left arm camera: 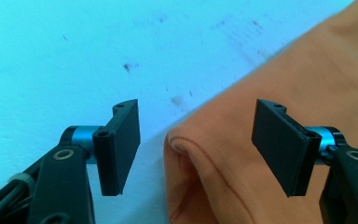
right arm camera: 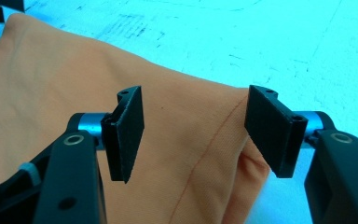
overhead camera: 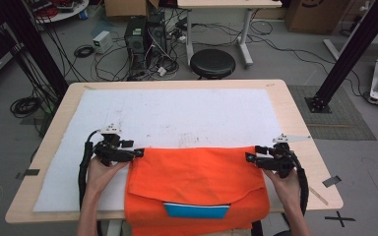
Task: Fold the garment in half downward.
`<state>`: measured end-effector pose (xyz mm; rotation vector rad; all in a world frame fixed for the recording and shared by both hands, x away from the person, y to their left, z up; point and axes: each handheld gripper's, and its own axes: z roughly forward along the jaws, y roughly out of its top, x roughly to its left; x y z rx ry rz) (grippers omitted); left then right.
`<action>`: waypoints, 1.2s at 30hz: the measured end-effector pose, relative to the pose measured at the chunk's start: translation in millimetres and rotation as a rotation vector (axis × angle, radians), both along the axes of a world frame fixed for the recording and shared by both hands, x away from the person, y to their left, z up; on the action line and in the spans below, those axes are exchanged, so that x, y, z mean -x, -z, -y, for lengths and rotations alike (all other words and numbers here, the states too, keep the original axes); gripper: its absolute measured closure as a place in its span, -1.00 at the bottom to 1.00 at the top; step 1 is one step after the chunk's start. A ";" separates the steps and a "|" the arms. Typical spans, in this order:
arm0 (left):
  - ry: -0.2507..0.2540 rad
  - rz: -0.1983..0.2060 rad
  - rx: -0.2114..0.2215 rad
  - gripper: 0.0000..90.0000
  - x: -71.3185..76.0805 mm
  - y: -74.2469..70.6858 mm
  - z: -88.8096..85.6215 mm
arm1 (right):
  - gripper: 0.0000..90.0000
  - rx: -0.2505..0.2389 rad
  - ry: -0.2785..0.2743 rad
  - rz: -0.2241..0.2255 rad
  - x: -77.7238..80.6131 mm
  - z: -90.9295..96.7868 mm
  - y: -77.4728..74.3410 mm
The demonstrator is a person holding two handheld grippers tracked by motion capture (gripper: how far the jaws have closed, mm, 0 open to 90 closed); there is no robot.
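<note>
Fingers (left arm camera: 121,149) of the left gripper (overhead camera: 139,153) stand wide apart, and between them, touching neither pad, lies the folded left corner of the orange cloth (overhead camera: 197,182). Seen along that gripper's own view, the corner's rolled hem sits on the white sheet (overhead camera: 177,115) nearer the right-hand finger, with a clear gap to the left-hand one. I take it the hold here is off: the corner rests flat with nothing pressing on it.

Moving rightward, the cloth is spread across the near middle of the worktop (overhead camera: 295,113), its far fold running straight between the two grippers and its near part hanging over the worktop's near edge. A blue strip (overhead camera: 197,210) peeks out from under a curved flap close to that edge. The straight, level far fold suggests why both grippers sit at its two ends: each takes one corner so the layer lands square rather than skewed.

Over on the right, the right gripper (overhead camera: 249,157) has its fingers (right arm camera: 126,140) open as well, somewhat less wide by the look of it. The cloth's right corner, with a seam line running through it, lies below and between them, pinched by neither. Both hands (overhead camera: 103,169) rest low at the cloth's sides, near the left and right edges of the white sheet.
</note>
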<state>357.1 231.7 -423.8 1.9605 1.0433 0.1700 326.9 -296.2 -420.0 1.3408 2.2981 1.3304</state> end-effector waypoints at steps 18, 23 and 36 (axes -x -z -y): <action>0.094 -0.015 -0.117 0.39 2.1 18.4 10.4 | -0.32 0.022 -0.048 -0.004 -13.7 15.0 6.8; 0.099 -0.008 -0.093 0.55 3.7 20.8 10.4 | -0.39 0.049 -0.063 0.021 -21.0 13.3 8.5; 0.072 0.018 -0.043 0.64 9.5 26.7 7.1 | -0.11 0.171 -0.126 -0.038 -32.4 0.3 26.0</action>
